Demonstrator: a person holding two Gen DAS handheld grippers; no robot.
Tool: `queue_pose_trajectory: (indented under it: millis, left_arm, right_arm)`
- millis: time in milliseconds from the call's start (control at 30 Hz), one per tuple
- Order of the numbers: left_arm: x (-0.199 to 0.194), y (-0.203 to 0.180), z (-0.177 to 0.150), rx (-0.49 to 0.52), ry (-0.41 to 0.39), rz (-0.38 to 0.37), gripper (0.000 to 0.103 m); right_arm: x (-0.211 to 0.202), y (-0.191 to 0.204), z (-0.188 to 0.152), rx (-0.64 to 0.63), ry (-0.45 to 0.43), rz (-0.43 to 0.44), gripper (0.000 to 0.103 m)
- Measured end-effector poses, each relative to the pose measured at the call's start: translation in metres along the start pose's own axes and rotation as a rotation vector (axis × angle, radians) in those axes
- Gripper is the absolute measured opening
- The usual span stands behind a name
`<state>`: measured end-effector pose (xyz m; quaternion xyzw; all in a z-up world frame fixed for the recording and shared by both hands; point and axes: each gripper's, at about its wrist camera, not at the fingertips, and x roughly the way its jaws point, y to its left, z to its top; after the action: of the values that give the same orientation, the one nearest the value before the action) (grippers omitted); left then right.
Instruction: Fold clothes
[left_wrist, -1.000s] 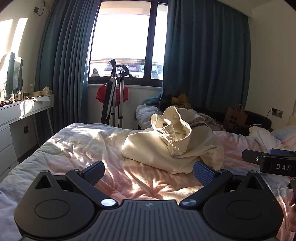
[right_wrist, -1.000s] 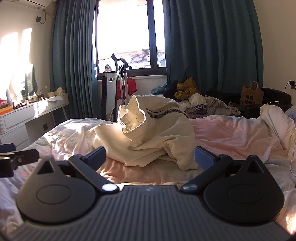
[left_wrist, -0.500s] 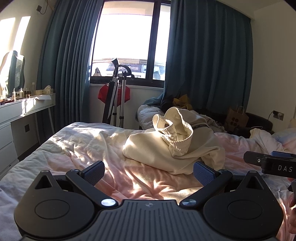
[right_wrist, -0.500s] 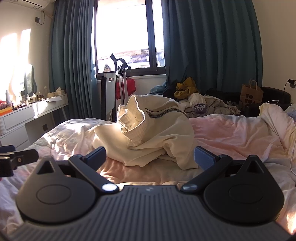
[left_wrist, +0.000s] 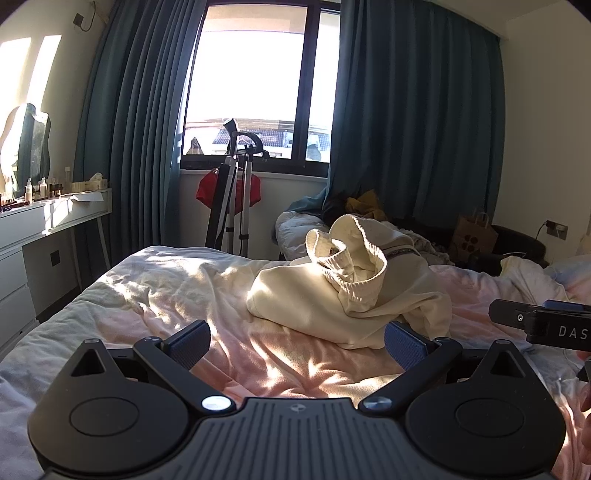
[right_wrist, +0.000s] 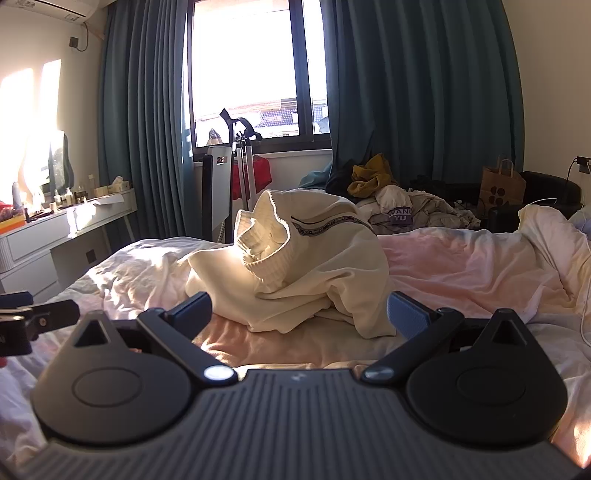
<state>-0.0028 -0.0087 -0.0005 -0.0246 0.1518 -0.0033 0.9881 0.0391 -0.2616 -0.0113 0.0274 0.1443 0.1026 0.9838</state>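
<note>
Left wrist view looks along the left gripper (left_wrist: 297, 339), whose two blue-padded jaws stand wide apart with nothing between them, hovering above a bed (left_wrist: 155, 291) covered in a rumpled pale pink and white sheet. One cream garment (left_wrist: 347, 291), crumpled in a heap with its ribbed edge standing up, lies on the middle of the bed just beyond the jaws, untouched. At the right edge of this view part of the right gripper (left_wrist: 543, 319) shows from the side. Right wrist view shows the right gripper's two jaws also spread wide and empty, framing the same cream garment (right_wrist: 314, 273), with the left gripper (right_wrist: 33, 321) at the left edge. Behind the bed are one window (right_wrist: 255, 74), two teal curtains (right_wrist: 417, 92), one pile of other clothes (right_wrist: 402, 206), one brown paper bag (right_wrist: 502, 190) and one white dresser (right_wrist: 44, 236) carrying small bottles.
</note>
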Motion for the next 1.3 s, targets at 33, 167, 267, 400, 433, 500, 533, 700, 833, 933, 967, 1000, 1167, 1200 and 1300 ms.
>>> queue_pose_trajectory:
  millis: [33,167,267,400,433,500,533,700,833,933,967,1000,1167,1200,1300]
  left_arm:
    - [0.0,0.0,0.0,0.002,-0.004,0.009,0.101]
    - [-0.001,0.0,0.002,0.002,-0.015,0.028,0.101]
    - [0.002,0.002,0.001,-0.002,-0.014,0.031,0.101]
    - [0.009,0.005,0.0,-0.013,-0.001,0.021,0.102]
    - [0.011,0.006,-0.001,-0.015,0.002,0.019,0.102]
    - [0.015,0.008,-0.002,-0.02,0.009,0.014,0.102]
    - [0.017,0.008,-0.002,-0.023,0.012,0.012,0.102]
    - [0.036,0.017,-0.004,-0.003,0.028,0.027,0.102]
    - [0.062,0.038,0.001,0.042,-0.017,0.099,0.102]
    - [0.084,0.056,0.002,0.059,-0.051,0.134,0.102]
    - [0.091,0.061,0.001,0.052,-0.044,0.135,0.103]
    - [0.098,0.065,-0.002,0.038,-0.025,0.129,0.103]
    - [0.128,0.081,-0.015,-0.012,0.049,0.084,0.102]
    - [0.131,0.081,-0.017,-0.012,0.053,0.075,0.102]
    - [0.135,0.082,-0.02,-0.018,0.057,0.048,0.102]
  right_arm:
    - [0.0,0.0,0.0,-0.001,0.0,0.0,0.103]
    - [0.0,-0.001,-0.001,-0.003,0.001,-0.016,0.103]
    - [0.003,0.0,0.0,-0.003,0.013,-0.024,0.103]
    - [0.018,0.005,0.017,-0.049,0.003,-0.079,0.103]
    - [0.027,0.006,0.026,-0.059,0.001,-0.066,0.103]
    - [0.044,0.007,0.043,-0.078,-0.003,-0.041,0.103]
    - [0.052,0.007,0.051,-0.087,-0.004,-0.028,0.103]
    - [0.135,0.017,0.09,-0.113,0.057,-0.024,0.101]
    - [0.21,0.033,0.105,-0.148,0.127,-0.025,0.088]
    - [0.266,0.045,0.107,-0.177,0.182,-0.063,0.075]
    - [0.279,0.048,0.107,-0.183,0.185,-0.073,0.074]
    - [0.291,0.05,0.106,-0.188,0.187,-0.084,0.073]
    - [0.334,0.057,0.098,-0.244,0.203,-0.173,0.052]
    - [0.337,0.054,0.097,-0.224,0.202,-0.176,0.04]
    - [0.329,0.046,0.096,-0.196,0.164,-0.239,0.02]
